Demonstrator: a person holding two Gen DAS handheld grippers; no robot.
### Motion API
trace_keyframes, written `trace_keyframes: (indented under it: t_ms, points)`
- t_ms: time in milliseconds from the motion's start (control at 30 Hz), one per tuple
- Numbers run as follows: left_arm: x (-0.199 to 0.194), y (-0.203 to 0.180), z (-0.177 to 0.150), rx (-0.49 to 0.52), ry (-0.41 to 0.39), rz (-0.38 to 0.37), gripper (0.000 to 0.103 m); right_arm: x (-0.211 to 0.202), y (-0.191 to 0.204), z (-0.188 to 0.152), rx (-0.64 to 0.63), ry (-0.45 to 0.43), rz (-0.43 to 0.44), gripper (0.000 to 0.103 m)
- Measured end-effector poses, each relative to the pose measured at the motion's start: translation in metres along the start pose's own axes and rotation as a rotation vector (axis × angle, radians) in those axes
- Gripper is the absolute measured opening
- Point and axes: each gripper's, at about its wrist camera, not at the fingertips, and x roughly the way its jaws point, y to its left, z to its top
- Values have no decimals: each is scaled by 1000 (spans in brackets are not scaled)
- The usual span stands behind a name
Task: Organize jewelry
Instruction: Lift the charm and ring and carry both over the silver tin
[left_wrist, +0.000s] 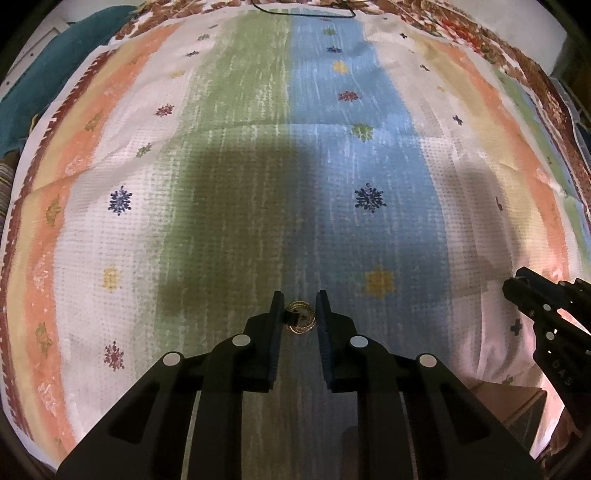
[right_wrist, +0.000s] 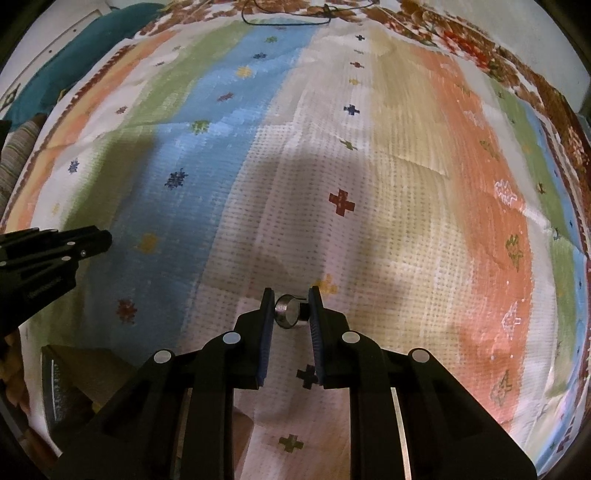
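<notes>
The left gripper (left_wrist: 300, 308) clasped a small gold, layered ring (left_wrist: 302, 316) between its fingertips, above the green-blue seam of the striped cloth (left_wrist: 258, 147). The right gripper (right_wrist: 290, 306) pinched a plain silver ring (right_wrist: 287, 314) over the cloth's white band, well short of its far edge

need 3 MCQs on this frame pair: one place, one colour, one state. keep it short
1. Where is the gold ring?
A. between the left gripper fingers
B. on the teal cloth
C. under the black cord

2. What colour is the ring at the right gripper?
A. red
B. silver
C. green

3. What state is the right gripper in?
A. fingers flat together, nothing between
B. out of view
C. fingers either side of the ring

Key: 1 A, ring sits between the finger tips; 2 B, grey metal; 3 C, the ring spans the gap.
</notes>
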Motion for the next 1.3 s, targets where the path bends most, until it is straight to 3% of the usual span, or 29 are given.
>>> trace_keyframes:
  t_ms: [167,500,700,1100,1300]
  points:
    - [-11,1,-3,-13,-6,-34,17,-11,3,-2,1,-18,9,19]
    - [-43,-7,-15,3,-73,-17,17,-39,8,-8,11,-70,46,19]
    - [-79,-18,-20,26,-172,-85,17,-57,5,-15,36,-99,77,19]
    - [-121,-37,-42,95,-248,-106,17,-96,10,-28,49,-169,162,19]
    - [-147,-44,-55,95,-286,-158,17,-113,16,-42,44,-186,200,19]
